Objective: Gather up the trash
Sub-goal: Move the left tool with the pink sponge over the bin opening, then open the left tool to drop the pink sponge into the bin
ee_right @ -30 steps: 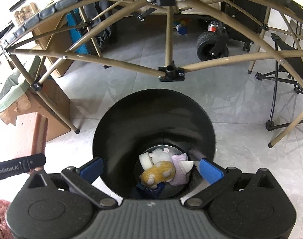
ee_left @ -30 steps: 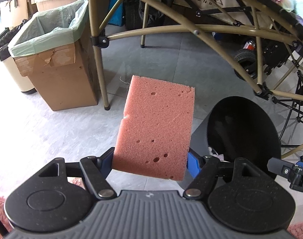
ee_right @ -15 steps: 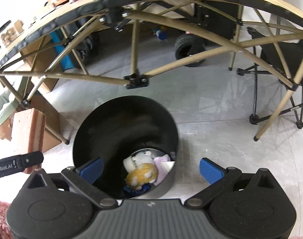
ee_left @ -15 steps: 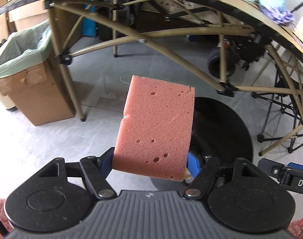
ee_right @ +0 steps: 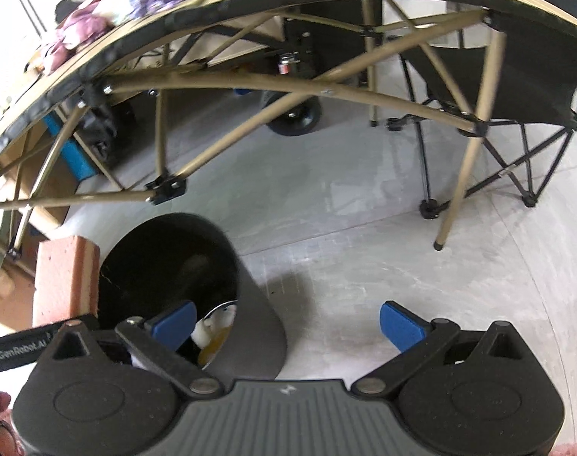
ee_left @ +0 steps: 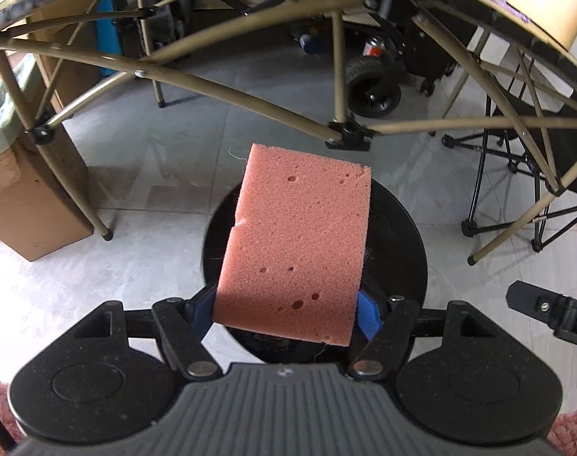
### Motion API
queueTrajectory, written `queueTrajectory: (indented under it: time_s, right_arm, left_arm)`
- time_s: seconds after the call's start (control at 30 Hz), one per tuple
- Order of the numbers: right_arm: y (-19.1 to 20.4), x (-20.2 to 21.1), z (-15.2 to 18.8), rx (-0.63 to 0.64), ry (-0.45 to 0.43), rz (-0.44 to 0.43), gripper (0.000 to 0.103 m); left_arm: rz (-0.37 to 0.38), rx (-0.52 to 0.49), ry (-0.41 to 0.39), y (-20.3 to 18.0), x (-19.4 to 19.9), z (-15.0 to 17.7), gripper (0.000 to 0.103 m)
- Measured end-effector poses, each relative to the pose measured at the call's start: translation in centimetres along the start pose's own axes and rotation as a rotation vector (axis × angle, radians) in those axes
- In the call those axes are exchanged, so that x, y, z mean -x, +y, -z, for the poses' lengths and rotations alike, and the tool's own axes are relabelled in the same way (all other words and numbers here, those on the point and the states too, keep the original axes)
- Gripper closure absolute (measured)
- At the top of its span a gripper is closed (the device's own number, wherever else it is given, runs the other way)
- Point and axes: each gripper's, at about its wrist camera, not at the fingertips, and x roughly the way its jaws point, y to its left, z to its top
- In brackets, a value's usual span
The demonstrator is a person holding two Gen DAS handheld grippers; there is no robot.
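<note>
Black bin [ee_right: 166, 266], soft toys [ee_right: 216, 326] inside

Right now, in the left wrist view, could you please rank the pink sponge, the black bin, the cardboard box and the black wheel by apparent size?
1. Pink sponge and black bin: unsure, as the sponge hides much of the bin.
2. Cardboard box, partly cropped.
3. Black wheel.

We count one pink porous foam sponge block [ee_left: 294, 241], one round black trash bin [ee_left: 410, 250], two black claws with blue pads, the left [ee_left: 284, 313] and the right [ee_right: 286, 321], one brown cardboard box lined with a green bag [ee_left: 20, 205] at nine o'clock, one tan-framed folding bench [ee_left: 250, 91] at twelve, one black folding chair [ee_right: 516, 87] and one red can [ee_left: 372, 46].
</note>
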Motion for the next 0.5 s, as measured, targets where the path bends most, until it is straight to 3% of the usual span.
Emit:
queueTrajectory:
  time_s: [0.5]
  right_arm:
    - [-3.0,-1.1,0.0,-0.084,0.003,0.066,0.0]
  left_arm:
    - [-0.008,0.011,0.131,-3.3,-4.9,-0.7,0.031]
